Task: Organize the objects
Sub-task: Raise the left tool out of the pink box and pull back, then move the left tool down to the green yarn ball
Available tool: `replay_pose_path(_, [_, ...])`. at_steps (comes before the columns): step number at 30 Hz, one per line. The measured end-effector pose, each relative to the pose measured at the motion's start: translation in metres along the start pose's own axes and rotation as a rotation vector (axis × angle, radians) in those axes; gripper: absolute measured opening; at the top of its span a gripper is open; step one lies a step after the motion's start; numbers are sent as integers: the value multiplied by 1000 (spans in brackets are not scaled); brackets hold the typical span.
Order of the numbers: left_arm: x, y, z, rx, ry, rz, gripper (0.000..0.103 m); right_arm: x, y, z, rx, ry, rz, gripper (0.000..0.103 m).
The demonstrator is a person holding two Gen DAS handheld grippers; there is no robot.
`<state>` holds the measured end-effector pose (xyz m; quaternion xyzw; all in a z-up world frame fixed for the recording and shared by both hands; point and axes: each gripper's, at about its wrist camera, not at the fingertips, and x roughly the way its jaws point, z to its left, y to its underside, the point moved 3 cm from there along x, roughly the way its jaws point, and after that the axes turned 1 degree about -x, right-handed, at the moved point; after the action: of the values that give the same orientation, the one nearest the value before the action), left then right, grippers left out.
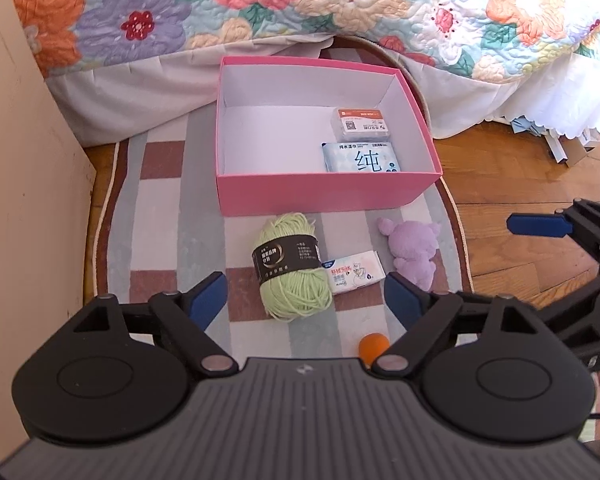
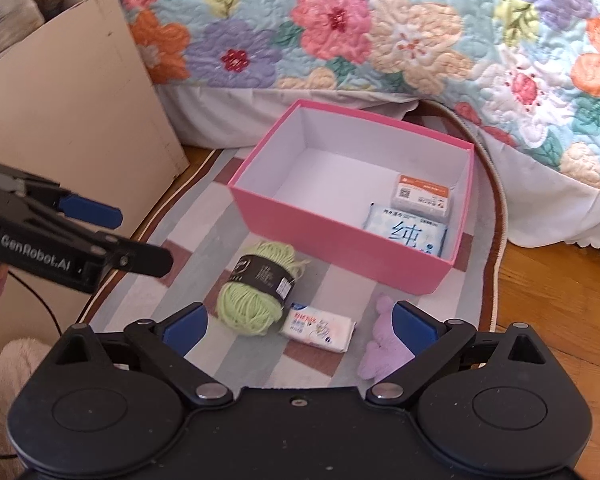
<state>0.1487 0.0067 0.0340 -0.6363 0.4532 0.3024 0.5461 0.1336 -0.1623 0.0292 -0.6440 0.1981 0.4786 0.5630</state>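
A pink box (image 1: 324,194) (image 2: 340,254) stands on the rug and holds a small orange-labelled case (image 1: 362,123) (image 2: 422,196) and a blue wipes pack (image 1: 362,158) (image 2: 406,230). In front of it lie a green yarn ball (image 1: 294,268) (image 2: 256,292), a white tissue pack (image 1: 354,272) (image 2: 320,326), a purple plush toy (image 1: 414,252) (image 2: 380,352) and an orange ball (image 1: 374,346). My left gripper (image 1: 304,300) is open and empty above the yarn. My right gripper (image 2: 300,326) is open and empty above the tissue pack.
A striped oval rug (image 1: 160,216) (image 2: 204,240) lies on the wood floor (image 1: 512,168). A bed with a floral quilt (image 1: 300,4) (image 2: 380,32) stands behind the box. A beige cabinet side (image 1: 16,184) (image 2: 84,100) is on the left.
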Motion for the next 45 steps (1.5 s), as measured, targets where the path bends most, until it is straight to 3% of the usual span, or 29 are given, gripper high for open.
replay_pose_path(5, [5, 8, 0, -26, 33, 6, 95, 6, 7, 13, -34, -26, 28, 101])
replay_pose_path(11, [13, 16, 8, -61, 34, 15, 95, 15, 16, 25, -52, -55, 58, 101])
replay_pose_path(20, [39, 27, 41, -148, -6, 3, 95, 36, 30, 41, -128, -52, 74, 101])
replay_pose_path(26, [57, 31, 47, -95, -61, -8, 95, 53, 38, 55, -240, -13, 24, 100])
replay_pose_path(29, [65, 30, 49, -87, -35, -47, 95, 64, 42, 59, -291, 4, -7, 101])
replay_pose_path(35, [85, 31, 49, -46, 37, -45, 95, 97, 44, 57, -298, 13, 14, 100])
replay_pose_path(40, [115, 26, 50, -48, 45, 36, 95, 104, 39, 61, -321, 11, 47, 100])
replay_pose_path(45, [133, 31, 57, -56, 21, 33, 95, 108, 36, 64, -356, 25, 18, 100])
